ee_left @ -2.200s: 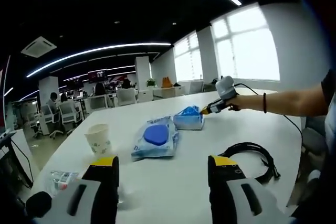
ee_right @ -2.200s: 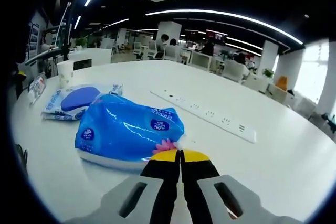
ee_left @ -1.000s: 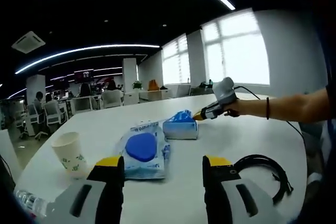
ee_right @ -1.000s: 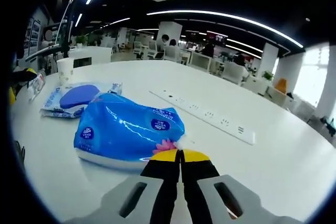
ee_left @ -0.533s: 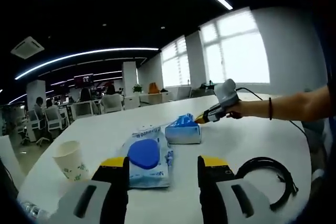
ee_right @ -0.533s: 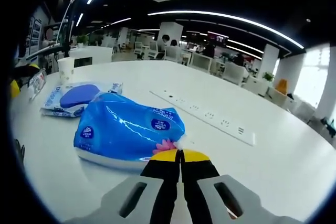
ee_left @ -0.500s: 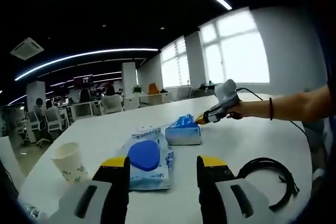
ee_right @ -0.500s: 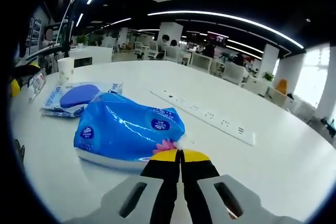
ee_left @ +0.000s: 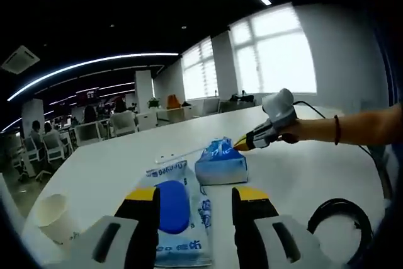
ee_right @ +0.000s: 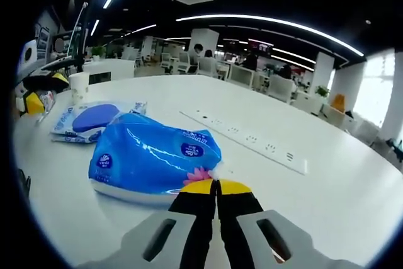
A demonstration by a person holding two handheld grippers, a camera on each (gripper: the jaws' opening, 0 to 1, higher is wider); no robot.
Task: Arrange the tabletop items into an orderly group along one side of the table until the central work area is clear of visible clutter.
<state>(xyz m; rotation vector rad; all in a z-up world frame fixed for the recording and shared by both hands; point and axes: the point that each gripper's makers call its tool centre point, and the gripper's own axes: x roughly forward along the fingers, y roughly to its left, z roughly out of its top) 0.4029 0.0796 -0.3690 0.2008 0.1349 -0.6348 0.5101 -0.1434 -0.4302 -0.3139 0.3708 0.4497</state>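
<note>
My right gripper (ee_right: 215,184) has its jaws clenched together on the corner flap of the blue tissue pack (ee_right: 153,159), which lies flat on the white counter (ee_right: 327,200); in the left gripper view the same right gripper (ee_left: 244,145) meets the tissue pack (ee_left: 221,163) at its far corner, with my forearm reaching in from the right. My left gripper (ee_left: 192,194) has its jaws released and empty, poised just above the wipes pack (ee_left: 175,212), the flat one with the blue lid, which lies just beside the tissue pack. A paper cup (ee_left: 53,217) stands well to the left near the counter edge, and a black cable coil (ee_left: 343,218) lies at the right. In the right gripper view the wipes pack (ee_right: 93,118) sits beyond the tissues, the cup (ee_right: 79,86) further off, and a white power strip (ee_right: 242,138) runs across the middle of the counter. I judge the step in hand to be gathering the 2 packs: the tissues are pinched, the wipes not yet taken. Next I should lower the left jaws around an edge of the wipes pack, close firmly, then draw both packs toward the cup side. The thin flap may slip or tear if I pull hard.
</note>
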